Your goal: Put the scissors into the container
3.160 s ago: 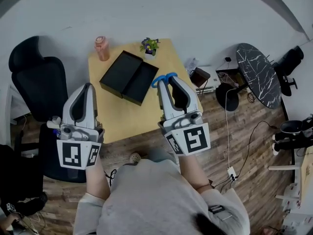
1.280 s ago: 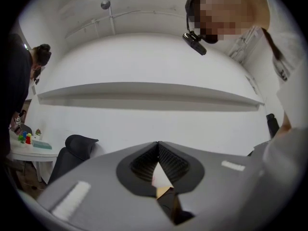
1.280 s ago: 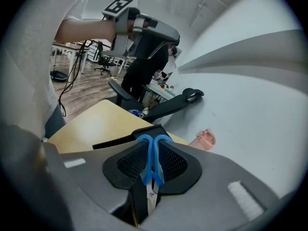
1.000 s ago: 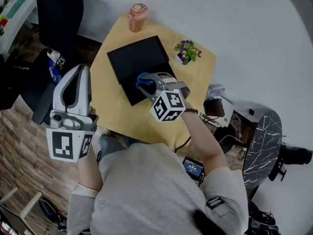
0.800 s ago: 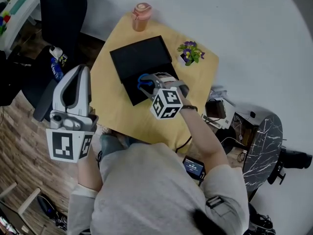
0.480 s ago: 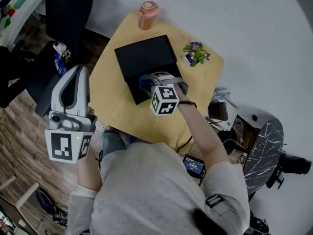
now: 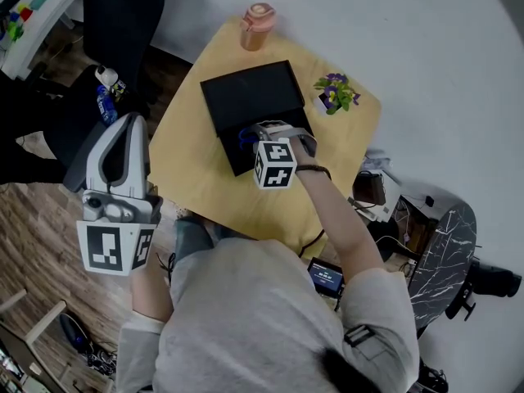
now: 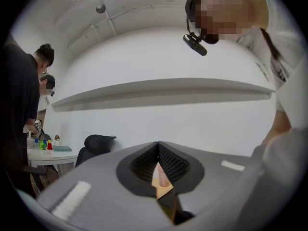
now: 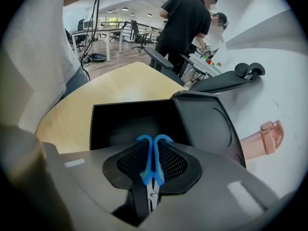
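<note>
Right hand-held gripper (image 7: 252, 134) has swung from the desk's right edge to over the container (image 7: 235, 155); the left one has stayed off the desk.

Head view: right hand-held gripper sits mid-frame over the black container, with the blue scissors (image 7: 243, 140) poking out at its tips. The lid (image 7: 250, 97) lies open just above, touching the container. Yellow desk (image 7: 192, 166) also carries a pink bottle (image 7: 256, 15) at top centre and a plant (image 7: 336, 93) at the upper right. Left hand-held gripper (image 7: 133, 123) is at frame left, beside the desk edge.

Left gripper view: left hand-held gripper (image 8: 158, 146) has its jaws pressed together at the tips, nothing between them; a sliver of desk and bottle shows through below.

Right gripper view: right hand-held gripper (image 9: 153, 143) pinches the scissors (image 9: 146, 162) by the blue handles, blades pointing back toward the camera. Handles hang above the open container (image 9: 120, 124), not touching its floor as far as visible. Lid (image 9: 211, 124) at right, bottle (image 9: 262, 138) lower right, person in black (image 9: 185, 18) at top.
</note>
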A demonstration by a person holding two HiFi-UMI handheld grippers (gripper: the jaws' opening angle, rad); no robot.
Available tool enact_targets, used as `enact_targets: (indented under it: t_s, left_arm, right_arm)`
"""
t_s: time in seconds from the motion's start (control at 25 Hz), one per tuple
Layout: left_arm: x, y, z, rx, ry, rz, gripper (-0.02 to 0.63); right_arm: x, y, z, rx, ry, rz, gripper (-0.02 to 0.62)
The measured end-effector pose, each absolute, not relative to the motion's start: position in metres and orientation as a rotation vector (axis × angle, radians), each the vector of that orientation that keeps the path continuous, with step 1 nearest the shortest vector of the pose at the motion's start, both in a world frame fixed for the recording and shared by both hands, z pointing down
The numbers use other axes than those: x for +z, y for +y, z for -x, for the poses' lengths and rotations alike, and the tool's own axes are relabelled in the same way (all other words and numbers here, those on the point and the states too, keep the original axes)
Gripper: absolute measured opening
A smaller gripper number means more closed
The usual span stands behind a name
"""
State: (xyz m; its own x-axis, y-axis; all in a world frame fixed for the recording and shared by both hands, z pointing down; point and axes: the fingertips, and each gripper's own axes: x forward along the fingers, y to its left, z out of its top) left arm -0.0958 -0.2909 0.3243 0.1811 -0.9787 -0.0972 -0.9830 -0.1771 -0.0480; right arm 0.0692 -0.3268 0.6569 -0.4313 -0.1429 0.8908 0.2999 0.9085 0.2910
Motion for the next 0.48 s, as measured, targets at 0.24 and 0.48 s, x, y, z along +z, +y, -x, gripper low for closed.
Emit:
enact_targets:
  t_s: [0.24, 0.48]
  left_arm:
    - [0.324, -0.289, 0.104, 0.068, 1.949, 2.340, 0.054]
    - [0.321, -0.291, 0.111, 0.078, 1.918, 2.364, 0.054]
  right_arm:
    - [0.661, -0.327, -0.069, -0.487, -1.931, 0.097, 0.075]
    - [0.656, -0.328, -0.068, -0.473, -1.930, 0.046, 0.076]
